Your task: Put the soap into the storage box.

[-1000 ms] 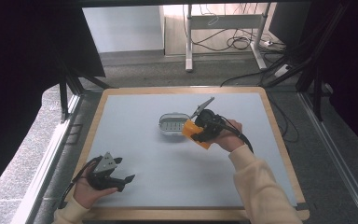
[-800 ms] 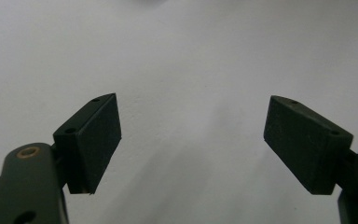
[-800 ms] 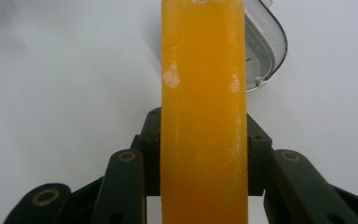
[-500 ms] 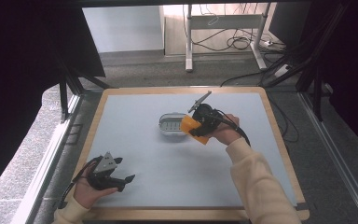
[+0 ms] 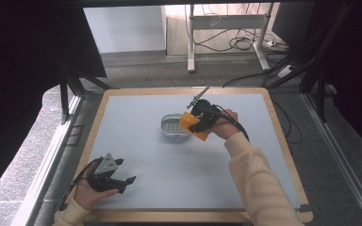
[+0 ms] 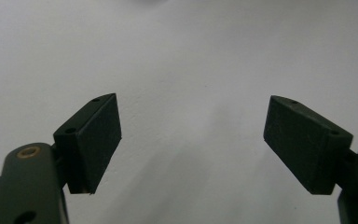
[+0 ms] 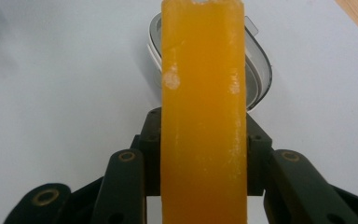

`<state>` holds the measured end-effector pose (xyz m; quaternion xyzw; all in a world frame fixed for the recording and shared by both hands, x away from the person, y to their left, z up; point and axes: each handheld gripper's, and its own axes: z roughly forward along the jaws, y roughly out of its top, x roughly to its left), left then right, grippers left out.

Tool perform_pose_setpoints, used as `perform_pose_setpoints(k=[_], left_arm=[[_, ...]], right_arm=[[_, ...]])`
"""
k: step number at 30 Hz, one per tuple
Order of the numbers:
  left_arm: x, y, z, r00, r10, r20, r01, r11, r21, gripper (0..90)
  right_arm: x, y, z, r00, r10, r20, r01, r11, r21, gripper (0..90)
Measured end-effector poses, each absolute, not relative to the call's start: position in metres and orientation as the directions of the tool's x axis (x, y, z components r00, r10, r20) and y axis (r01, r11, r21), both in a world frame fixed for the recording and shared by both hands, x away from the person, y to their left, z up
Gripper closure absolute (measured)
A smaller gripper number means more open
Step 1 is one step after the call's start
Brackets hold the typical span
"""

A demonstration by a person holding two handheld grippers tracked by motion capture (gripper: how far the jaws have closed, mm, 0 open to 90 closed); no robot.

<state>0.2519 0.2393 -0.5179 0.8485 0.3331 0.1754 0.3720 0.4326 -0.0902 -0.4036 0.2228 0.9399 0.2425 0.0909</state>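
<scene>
A person's right gripper [image 5: 194,123], fingers clamped on an orange soap bar [image 7: 204,112], hovers beside the soap dish [image 5: 173,126] mid-counter; the slick bar could slip sideways. Left gripper [image 5: 122,181] rests open.

A pale grey mat [image 5: 169,188] covers a table [image 5: 283,141] edged in light wood. Beyond its far edge lies a dark grey carpeted floor [image 5: 136,70], on which stand the white legs of a desk [image 5: 191,42], with black cables [image 5: 240,42] coiled between them. A pale wall panel [image 5: 122,28] stands behind; dark screens [image 5: 23,70] flank both sides.
</scene>
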Motion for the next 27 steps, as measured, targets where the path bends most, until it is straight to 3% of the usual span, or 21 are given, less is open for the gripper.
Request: perform_pose_setpoints(k=[27], left_arm=[[0.252,0.24,-0.518,0.72,0.693,0.039,0.438,-0.497,0.749,19.0]], right_arm=[[0.457,-0.076,-0.403,-0.892,0.447,-0.062,0.36,0.788,0.499,61.7]])
